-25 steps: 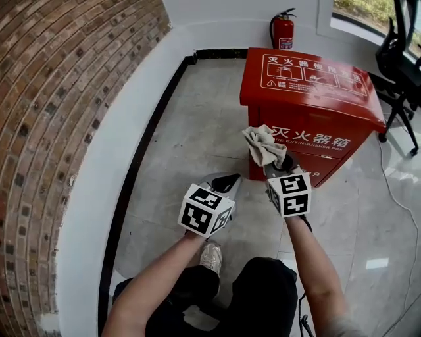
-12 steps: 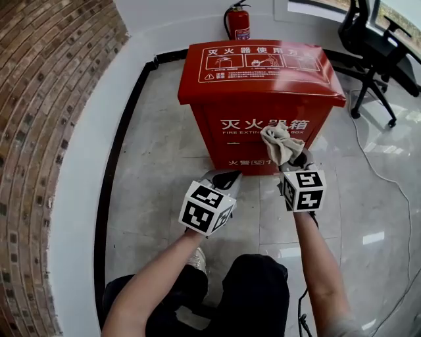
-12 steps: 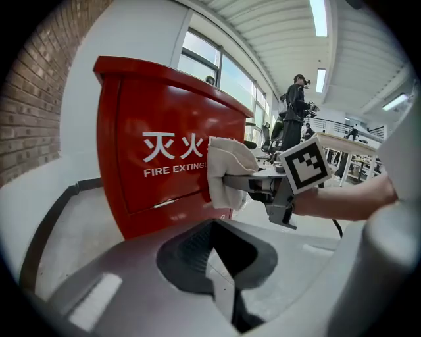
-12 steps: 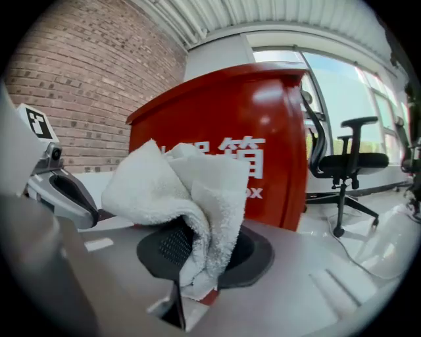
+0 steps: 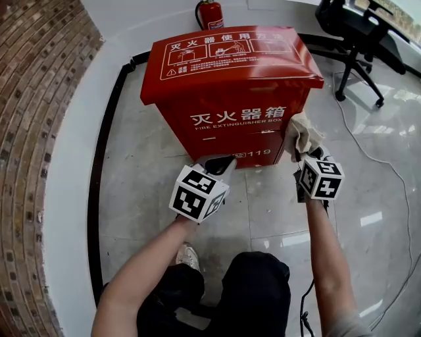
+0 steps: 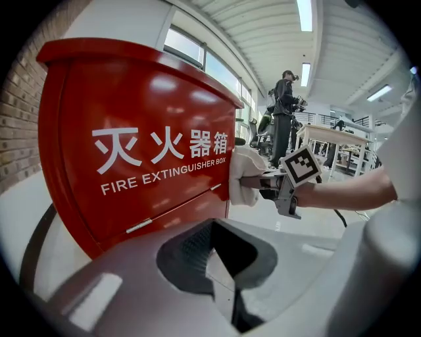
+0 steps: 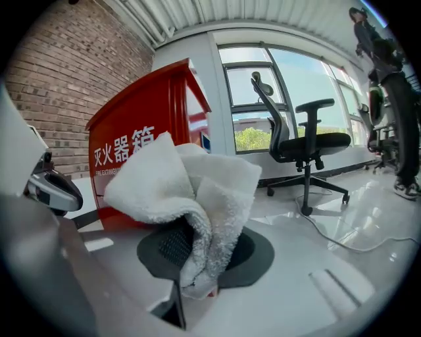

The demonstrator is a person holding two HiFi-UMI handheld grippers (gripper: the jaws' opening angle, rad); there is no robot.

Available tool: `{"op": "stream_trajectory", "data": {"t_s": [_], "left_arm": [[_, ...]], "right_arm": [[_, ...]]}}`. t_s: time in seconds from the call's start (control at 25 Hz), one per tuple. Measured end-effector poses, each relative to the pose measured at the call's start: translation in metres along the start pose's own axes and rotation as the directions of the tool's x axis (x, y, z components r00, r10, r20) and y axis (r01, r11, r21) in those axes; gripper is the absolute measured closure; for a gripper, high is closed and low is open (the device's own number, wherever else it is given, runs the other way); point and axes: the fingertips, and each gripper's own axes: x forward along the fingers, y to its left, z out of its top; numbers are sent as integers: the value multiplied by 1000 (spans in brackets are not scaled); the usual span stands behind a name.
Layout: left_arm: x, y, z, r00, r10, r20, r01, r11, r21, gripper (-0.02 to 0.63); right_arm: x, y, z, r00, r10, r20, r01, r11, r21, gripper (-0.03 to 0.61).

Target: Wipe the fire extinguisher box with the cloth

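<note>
The red fire extinguisher box [image 5: 230,85] stands on the grey tiled floor [image 5: 164,151], with its sloped lid facing the camera in the head view. White print on the lid reads "灭火器使用方法" above a row of pictogram panels. There is a warning triangle at the lid's left, and the small lines beside it are too fine to read. The front door carries large white characters, "灭火器箱", with "FIRE EXTINGUISHER BOX" beneath in capitals. Lower down, near the box's foot, is "119", with smaller characters to its left that cannot be made out.

The right tongs [image 5: 305,154] are clamped on a bunched white terry cloth [image 5: 301,133], which spills up and over the jaws. The cloth sits at the box's front right corner, about the height of the door's lower half. In the left gripper view it seems to press on that edge.

The left tongs [image 5: 221,164] hang just in front of the box's base, below the "119". Their jaws are closed together with nothing between them.

Behind the box a red fire extinguisher [image 5: 209,13] stands by the wall. A black office chair [image 5: 352,33] is behind the box and to its right, and a thin cable [image 5: 388,171] trails across the floor on that side. A curved brick wall [image 5: 33,131] rises well to the box's left. In the left gripper view a person [image 6: 284,99] stands far beyond the box's right side.
</note>
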Motion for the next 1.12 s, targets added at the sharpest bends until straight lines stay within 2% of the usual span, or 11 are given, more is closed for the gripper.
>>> {"op": "stream_trajectory", "data": {"t_s": [0.08,0.24,0.32,0.48,0.76,0.96,1.12], "left_arm": [[3,0,-3,1000,-4,-16,5,1000,30,612],[8,-14,-19,996,-44,-76,57,984,167,612],[11,-21,-30,993,-67,-97,84,980,180,612],[17,-20,-44,992,-79,-99,91,989,114,612],[11,5,-70,996,-24,-84,26,1000,15,612],[-2,28,-91,996,29,-84,-34,998,-60,612],[-17,45,-110,993,79,-90,-89,990,-109,612]], "right_arm": [[-1,-14,-7,999,-34,-12,34,999,6,466],[-6,-35,-26,994,-100,-38,102,994,47,466],[-6,-33,-39,993,-100,-59,103,993,49,466],[8,-12,-58,996,-60,-73,63,997,34,466],[29,31,-77,997,-5,-74,3,1000,-25,465],[43,84,-88,990,105,-96,-113,990,-85,465],[55,140,-99,970,212,-120,-227,965,-130,465]]}}
